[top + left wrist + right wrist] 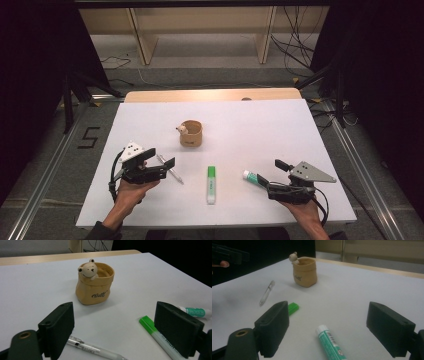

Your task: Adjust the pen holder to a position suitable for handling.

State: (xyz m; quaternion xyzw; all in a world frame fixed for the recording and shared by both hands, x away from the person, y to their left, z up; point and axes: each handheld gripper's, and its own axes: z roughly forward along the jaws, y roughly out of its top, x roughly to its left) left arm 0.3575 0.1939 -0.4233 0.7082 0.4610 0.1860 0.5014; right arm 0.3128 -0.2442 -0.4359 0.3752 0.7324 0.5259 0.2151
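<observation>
- The green highlighter (212, 184) lies flat on the white worktop (280, 130), nearer to the person than the bear-shaped pen holder (190, 133) and slightly to its right. It rests between the two hands, so either one could reach it.
- The left tongs (160, 159) are wide open and hold nothing. They hover over the clear pen (170, 169), which lies near-left of the pen holder, so I judge this pen is the thing to be picked.
- The right tongs (270, 176) are also wide open and empty. The green-and-white glue stick (331, 343) lies between their jaws, near-right of the pen holder, probably as their target.
- The pen holder stands upright and open at the top, farther back than all three items, probably ready to receive them.
</observation>
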